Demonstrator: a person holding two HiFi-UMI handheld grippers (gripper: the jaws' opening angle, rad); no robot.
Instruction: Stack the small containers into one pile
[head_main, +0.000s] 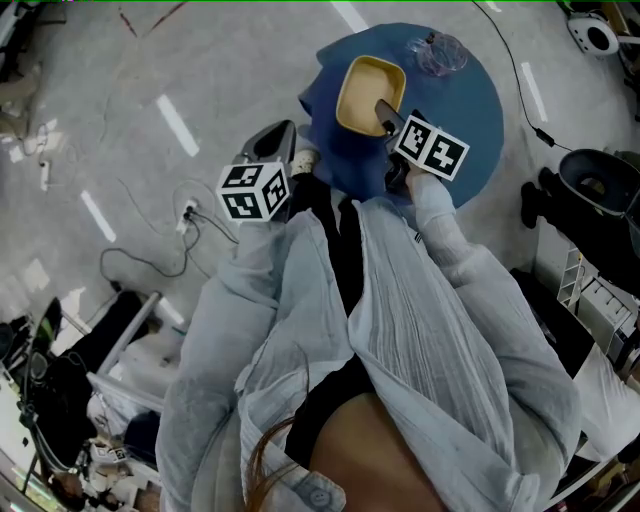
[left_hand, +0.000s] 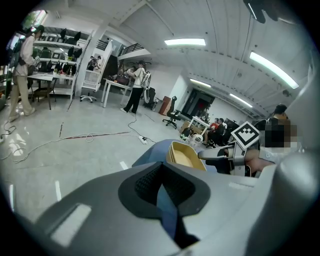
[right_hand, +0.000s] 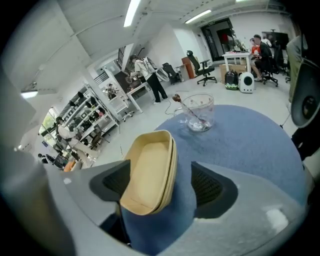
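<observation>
Two tan containers (head_main: 368, 95) sit nested in one pile on the round blue table (head_main: 475, 110). In the right gripper view the pile (right_hand: 150, 170) stands between the jaws of my right gripper (right_hand: 160, 182). It lies close against the left pad, and a wide gap separates it from the right pad. That gripper (head_main: 390, 122) is open and reaches over the pile's near rim. My left gripper (head_main: 280, 145) hovers off the table's left edge, away from the pile, shut with nothing held. In the left gripper view the pile (left_hand: 186, 156) appears beyond the closed jaws (left_hand: 160, 180).
A clear glass bowl (head_main: 437, 52) stands at the far side of the table, also seen as the bowl (right_hand: 197, 114) in the right gripper view. Cables and a power strip (head_main: 190, 212) lie on the floor at left. A black chair (head_main: 600, 185) stands at right.
</observation>
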